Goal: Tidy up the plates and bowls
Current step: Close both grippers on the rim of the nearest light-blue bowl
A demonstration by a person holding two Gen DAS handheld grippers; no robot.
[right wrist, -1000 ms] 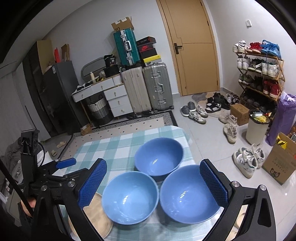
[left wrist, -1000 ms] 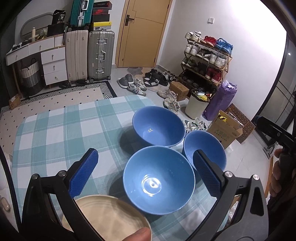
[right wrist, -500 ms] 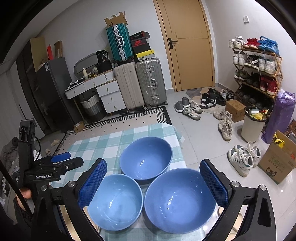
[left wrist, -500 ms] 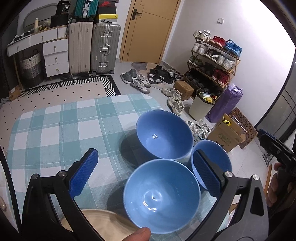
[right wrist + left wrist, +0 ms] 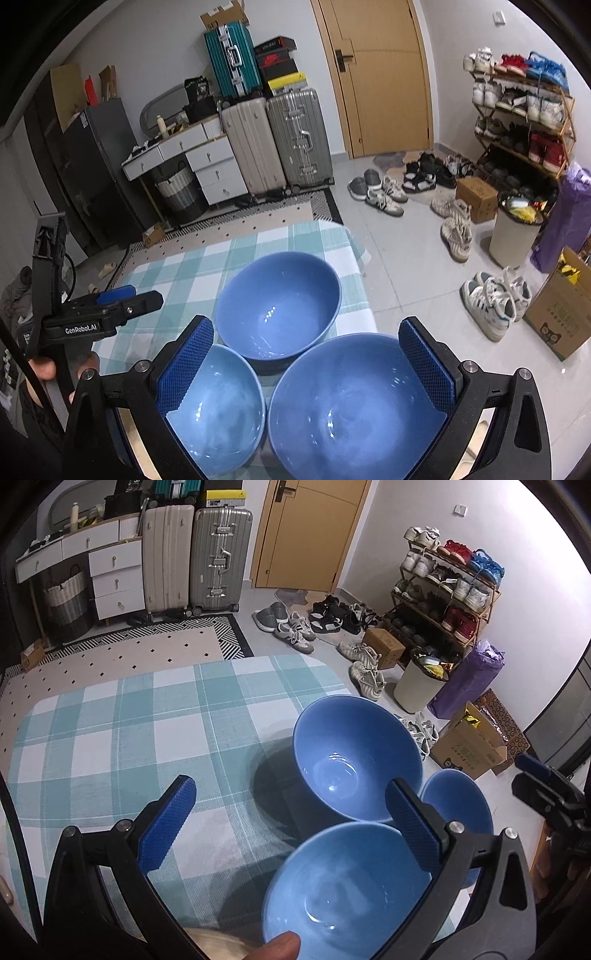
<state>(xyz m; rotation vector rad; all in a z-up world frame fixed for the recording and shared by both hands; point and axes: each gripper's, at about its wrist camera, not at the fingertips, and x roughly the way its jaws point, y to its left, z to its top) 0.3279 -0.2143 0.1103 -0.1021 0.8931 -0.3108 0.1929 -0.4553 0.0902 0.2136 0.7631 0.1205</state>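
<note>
Three blue bowls stand close together on the checked tablecloth (image 5: 129,731). In the left wrist view the far bowl (image 5: 354,760), the near bowl (image 5: 343,897) and the right bowl (image 5: 461,805) show, with a beige plate (image 5: 218,945) at the bottom edge. My left gripper (image 5: 291,827) is open and empty above the near bowl. In the right wrist view the far bowl (image 5: 277,306), the left bowl (image 5: 218,410) and the near right bowl (image 5: 351,410) show. My right gripper (image 5: 306,365) is open and empty above them. The left gripper (image 5: 122,299) shows at the left.
The table's right edge (image 5: 365,295) drops to a tiled floor with scattered shoes (image 5: 495,299), a bin (image 5: 513,232) and cardboard boxes (image 5: 469,746). Suitcases (image 5: 280,144), drawers (image 5: 207,166) and a shoe rack (image 5: 524,122) stand along the far walls.
Both grippers have drawn back toward the near edge and tilted up. The bowls sit lower in both views and the beige plate has nearly left the left view. Both stay open.
</note>
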